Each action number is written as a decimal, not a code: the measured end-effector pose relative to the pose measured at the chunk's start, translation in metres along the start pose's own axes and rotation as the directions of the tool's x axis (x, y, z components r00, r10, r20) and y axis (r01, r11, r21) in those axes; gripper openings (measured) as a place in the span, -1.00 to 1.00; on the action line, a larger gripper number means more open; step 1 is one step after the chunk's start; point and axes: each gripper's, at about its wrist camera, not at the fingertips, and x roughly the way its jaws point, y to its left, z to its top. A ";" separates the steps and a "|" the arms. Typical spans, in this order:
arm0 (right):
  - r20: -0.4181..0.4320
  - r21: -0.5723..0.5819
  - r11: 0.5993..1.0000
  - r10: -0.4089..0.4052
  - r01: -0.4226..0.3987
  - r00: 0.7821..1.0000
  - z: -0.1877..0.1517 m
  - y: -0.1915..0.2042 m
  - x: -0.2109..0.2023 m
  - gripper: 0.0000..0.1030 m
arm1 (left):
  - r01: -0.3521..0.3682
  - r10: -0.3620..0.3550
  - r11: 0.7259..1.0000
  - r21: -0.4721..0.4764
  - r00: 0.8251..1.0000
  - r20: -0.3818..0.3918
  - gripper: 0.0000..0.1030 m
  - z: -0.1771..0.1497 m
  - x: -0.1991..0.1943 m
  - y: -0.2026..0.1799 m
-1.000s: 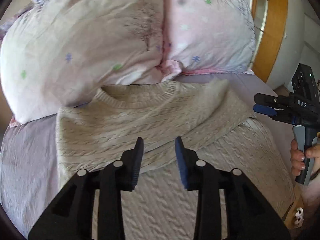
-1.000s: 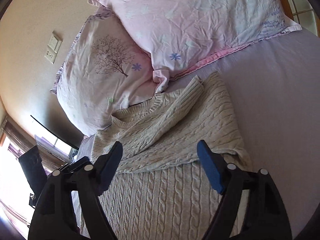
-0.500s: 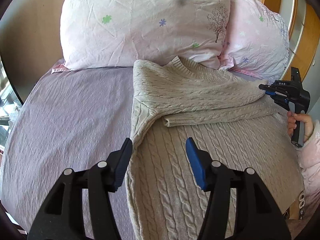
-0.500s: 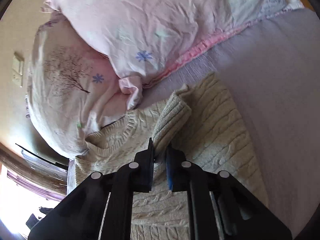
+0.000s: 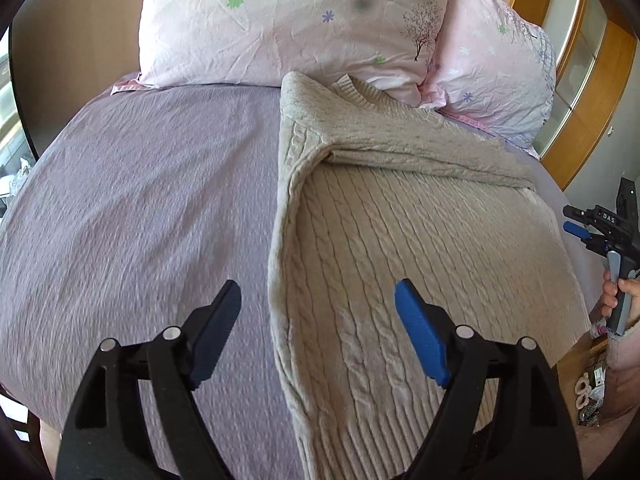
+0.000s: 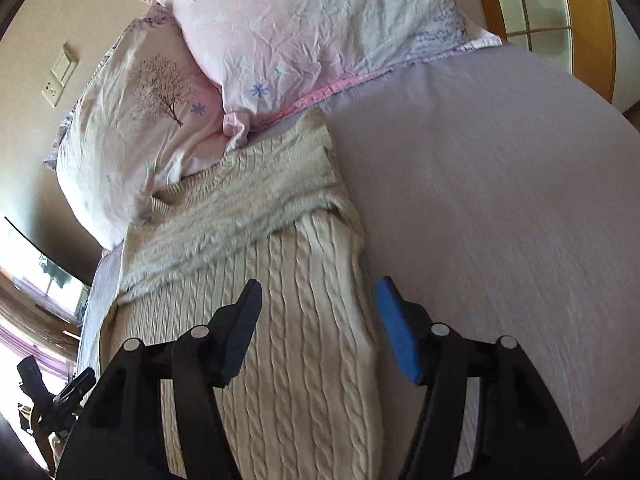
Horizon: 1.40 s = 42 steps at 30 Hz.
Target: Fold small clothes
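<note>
With your left gripper [image 5: 318, 322] and right gripper [image 6: 318, 320] both wide and empty over the beige cable-knit sweater [image 5: 408, 248], a one-layer pinch at its side edges may drag the folded-in sleeves [image 6: 248, 200] loose.

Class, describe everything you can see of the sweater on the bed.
The sweater is a beige cable-knit with a ribbed round collar and ribbed hem. It lies flat on the purple bedsheet, collar against the pink pillows, both sleeves folded across the chest. Neither open gripper, left or right, touches it; each hovers over a side edge.
</note>
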 end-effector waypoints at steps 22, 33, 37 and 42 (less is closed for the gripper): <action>0.048 -0.028 0.879 0.477 -0.476 0.878 -0.070 -0.007 -0.068 -0.84 | 0.161 -0.162 0.982 -0.101 0.987 -0.004 -0.84 -0.045 -0.024 0.000; 0.223 0.109 0.839 0.502 -0.533 0.836 0.080 0.015 -0.012 -0.84 | 0.114 -0.086 0.969 -0.217 0.987 0.133 -0.84 0.144 0.024 0.028; 0.235 0.199 0.911 0.314 -0.362 0.920 0.156 0.026 0.061 -0.84 | -0.011 0.032 0.969 -0.247 0.996 0.082 -0.84 0.210 0.102 0.027; 0.119 0.298 0.941 0.131 -0.161 0.984 0.179 0.028 0.129 -0.72 | -0.098 0.101 0.955 -0.282 0.995 -0.004 -0.66 0.236 0.159 0.031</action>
